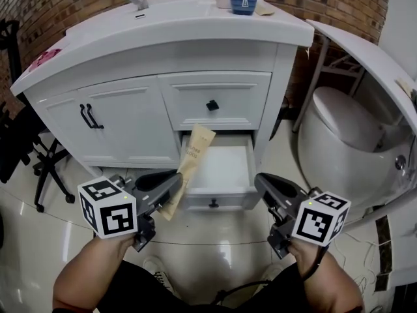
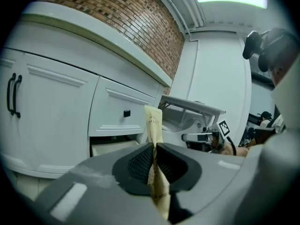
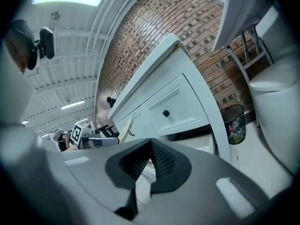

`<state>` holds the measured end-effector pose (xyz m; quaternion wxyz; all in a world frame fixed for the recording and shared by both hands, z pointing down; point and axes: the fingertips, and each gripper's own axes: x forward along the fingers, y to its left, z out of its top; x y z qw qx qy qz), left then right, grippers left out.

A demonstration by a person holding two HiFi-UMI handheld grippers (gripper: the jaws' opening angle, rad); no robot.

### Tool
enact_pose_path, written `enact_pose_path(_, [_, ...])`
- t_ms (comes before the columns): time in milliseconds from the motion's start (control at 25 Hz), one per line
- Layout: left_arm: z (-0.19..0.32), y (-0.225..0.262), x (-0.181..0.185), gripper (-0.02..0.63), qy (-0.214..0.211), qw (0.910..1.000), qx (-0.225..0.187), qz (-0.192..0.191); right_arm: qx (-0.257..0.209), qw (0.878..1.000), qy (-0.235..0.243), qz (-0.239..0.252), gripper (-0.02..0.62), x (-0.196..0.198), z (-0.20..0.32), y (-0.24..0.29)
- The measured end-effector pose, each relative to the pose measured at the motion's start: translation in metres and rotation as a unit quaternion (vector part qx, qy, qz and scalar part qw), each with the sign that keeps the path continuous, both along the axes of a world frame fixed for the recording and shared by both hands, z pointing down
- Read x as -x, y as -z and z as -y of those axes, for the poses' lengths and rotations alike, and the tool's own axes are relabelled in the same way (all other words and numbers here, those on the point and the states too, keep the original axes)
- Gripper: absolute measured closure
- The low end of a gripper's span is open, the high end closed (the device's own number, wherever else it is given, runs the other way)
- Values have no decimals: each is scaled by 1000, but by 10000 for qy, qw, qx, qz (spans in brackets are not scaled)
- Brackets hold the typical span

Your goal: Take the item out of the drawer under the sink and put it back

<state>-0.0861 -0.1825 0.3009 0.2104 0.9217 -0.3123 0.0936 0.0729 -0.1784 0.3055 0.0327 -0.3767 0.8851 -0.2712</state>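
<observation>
Left gripper (image 1: 176, 180) clenched a long, flat tan paper packet (image 1: 194, 152) with dark print, tilted by the open drawer (image 1: 221, 169). Right gripper (image 1: 262, 181) was closed, empty

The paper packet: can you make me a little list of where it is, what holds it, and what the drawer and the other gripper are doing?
Item: tan paper packet, long and flat
Held by: left gripper, jaws shut on its lower part
Position: tilted, at the left side of the open drawer
Lower drawer: pulled open, looks empty inside
Upper drawer: closed
Right gripper: jaws together, holding nothing
</observation>
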Motion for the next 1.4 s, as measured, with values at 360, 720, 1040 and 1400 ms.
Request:
enact_pose_path(360, [-5, -13, 11, 574, 113, 9999, -105, 59, 49, 9997, 196, -158, 591, 15, -4, -8])
enact_pose_path(720, [-1, -14, 21, 572, 429, 9989, -58, -179, 76, 9995, 235, -188, 591, 17, -3, -10])
enact_pose_path(1040, [-5, -15, 21, 569, 458, 9985, -1, -296, 90, 9993, 303, -218, 591, 21, -6, -11])
enact_pose_path(1400, [-7, -14, 20, 568, 449, 9983, -29, -363, 114, 9992, 305, -243, 591, 19, -7, -14])
